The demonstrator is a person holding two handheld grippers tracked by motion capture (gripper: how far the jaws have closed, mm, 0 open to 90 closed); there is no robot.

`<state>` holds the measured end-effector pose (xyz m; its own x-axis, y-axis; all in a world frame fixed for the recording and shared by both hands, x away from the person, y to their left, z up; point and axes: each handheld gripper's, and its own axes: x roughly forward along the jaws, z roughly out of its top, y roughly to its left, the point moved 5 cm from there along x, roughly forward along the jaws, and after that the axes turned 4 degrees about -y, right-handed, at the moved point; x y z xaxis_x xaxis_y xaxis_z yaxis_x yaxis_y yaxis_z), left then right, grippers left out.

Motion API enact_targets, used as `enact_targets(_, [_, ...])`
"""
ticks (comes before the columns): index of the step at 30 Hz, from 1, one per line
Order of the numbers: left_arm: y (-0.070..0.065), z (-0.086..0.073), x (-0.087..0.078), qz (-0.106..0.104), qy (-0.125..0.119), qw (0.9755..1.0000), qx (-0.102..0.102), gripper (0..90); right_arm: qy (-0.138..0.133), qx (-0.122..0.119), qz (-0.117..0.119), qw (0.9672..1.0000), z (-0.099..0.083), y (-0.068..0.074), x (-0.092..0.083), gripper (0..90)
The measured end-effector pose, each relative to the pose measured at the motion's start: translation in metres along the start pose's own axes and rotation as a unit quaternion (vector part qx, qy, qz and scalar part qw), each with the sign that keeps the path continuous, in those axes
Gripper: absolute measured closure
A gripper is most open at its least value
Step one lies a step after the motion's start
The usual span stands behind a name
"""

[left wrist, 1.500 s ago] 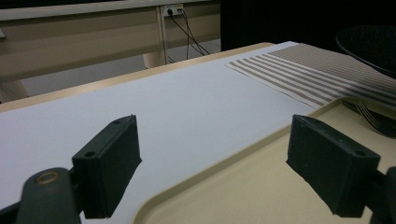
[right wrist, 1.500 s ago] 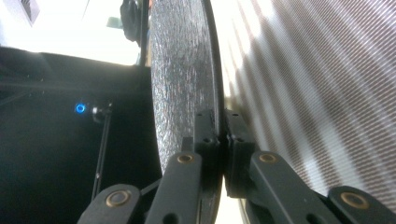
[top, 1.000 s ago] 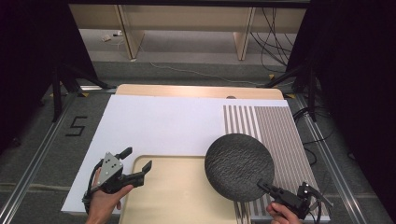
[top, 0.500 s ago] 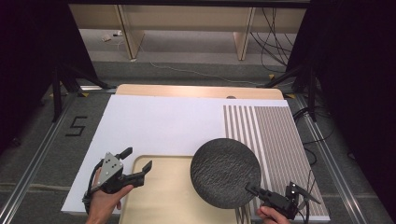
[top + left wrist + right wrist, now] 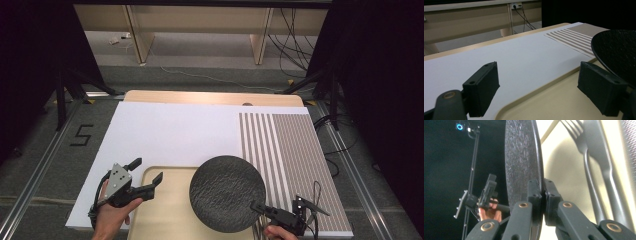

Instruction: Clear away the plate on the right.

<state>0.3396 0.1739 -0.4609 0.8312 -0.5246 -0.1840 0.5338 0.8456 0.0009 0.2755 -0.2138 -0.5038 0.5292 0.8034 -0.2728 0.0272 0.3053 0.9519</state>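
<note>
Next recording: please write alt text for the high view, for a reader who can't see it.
The right gripper, at the bottom right, is clamped on the rim of a round black plate held over a beige tray. At the bottom left, the left gripper hovers open at the tray's corner. The tray lies on a white sheet beside a brown-striped mat.

Striped mat (image 5: 295, 165) on white sheet (image 5: 175, 135), fork (image 5: 584, 157) nearby.
</note>
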Motion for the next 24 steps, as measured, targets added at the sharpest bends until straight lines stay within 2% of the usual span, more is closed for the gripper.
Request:
enact_targets(1, [0.0, 0.0, 0.0, 0.0, 0.0, 1.0, 0.0, 16.9, -0.009, 0.002, -0.006, 0.9999, -0.001, 0.001, 0.003, 86.5])
enact_targets(3, [0.0, 0.0, 0.0, 0.0, -0.001, 1.0, -0.001, 16.9, 0.008, -0.001, -0.004, 1.0, -0.004, 0.001, 0.005, 86.4])
enact_targets(4, [0.0, 0.0, 0.0, 0.0, 0.0, 1.0, 0.0, 16.9, 0.004, -0.002, -0.01, 0.9999, -0.005, 0.001, 0.008, 86.4])
enact_targets(6, [0.0, 0.0, 0.0, 0.0, 0.0, 1.0, 0.0, 16.9, 0.018, -0.006, -0.005, 0.9998, -0.007, 0.001, 0.009, 86.5])
enact_targets(8, [0.0, 0.0, 0.0, 0.0, -0.001, 1.0, -0.001, 16.9, 0.016, -0.008, -0.011, 0.9998, -0.009, 0.001, 0.013, 86.5])
enact_targets(10, [0.0, 0.0, 0.0, 0.0, 0.0, 1.0, -0.001, 16.9, 0.028, -0.011, -0.008, 0.9995, -0.011, 0.001, 0.014, 86.4])
enact_targets(11, [0.0, 0.0, 0.0, 0.0, 0.0, 1.0, -0.001, 16.9, 0.029, -0.008, -0.01, 0.9995, -0.011, 0.001, 0.015, 86.4])
enact_targets(12, [0.0, 0.0, 0.0, 0.0, 0.0, 1.0, -0.002, 16.9, 0.025, 0.007, -0.01, 0.9996, -0.011, 0.004, 0.018, 86.4])
enact_targets(13, [0.0, 0.0, 0.0, 0.0, 0.0, 1.0, -0.002, 16.9, 0.025, -0.008, -0.017, 0.9995, -0.013, 0.001, 0.019, 86.4])
enact_targets(15, [0.0, 0.0, 0.0, 0.0, 0.0, 1.0, -0.001, 16.9, 0.037, -0.012, -0.014, 0.9991, -0.015, 0.001, 0.021, 86.4])
enact_targets(17, [0.0, 0.0, 0.0, 0.0, 0.0, 1.0, -0.002, 16.8, 0.038, -0.013, -0.019, 0.999, -0.017, 0.001, 0.024, 86.4])
enact_targets(20, [0.0, 0.0, 0.0, 0.0, 0.0, 1.0, -0.002, 16.9, 0.046, -0.01, -0.018, 0.9988, -0.019, 0.002, 0.029, 86.4])
enact_targets(21, [0.0, 0.0, 0.0, 0.0, 0.0, 1.0, -0.002, 16.9, 0.044, 0.005, -0.02, 0.9988, -0.019, 0.004, 0.031, 86.4])
enact_targets(22, [0.0, 0.0, 0.0, 0.0, 0.0, 1.0, -0.002, 16.9, 0.049, -0.013, -0.025, 0.9984, -0.021, 0.001, 0.032, 86.3])
enact_targets(23, [0.0, 0.0, 0.0, 0.0, 0.0, 1.0, -0.002, 16.9, 0.046, 0.003, -0.025, 0.9986, -0.02, 0.004, 0.034, 86.3])
enact_targets(24, [0.0, 0.0, 0.0, 0.0, 0.0, 1.0, -0.002, 16.9, 0.048, -0.005, -0.028, 0.9985, -0.022, 0.003, 0.036, 86.3])
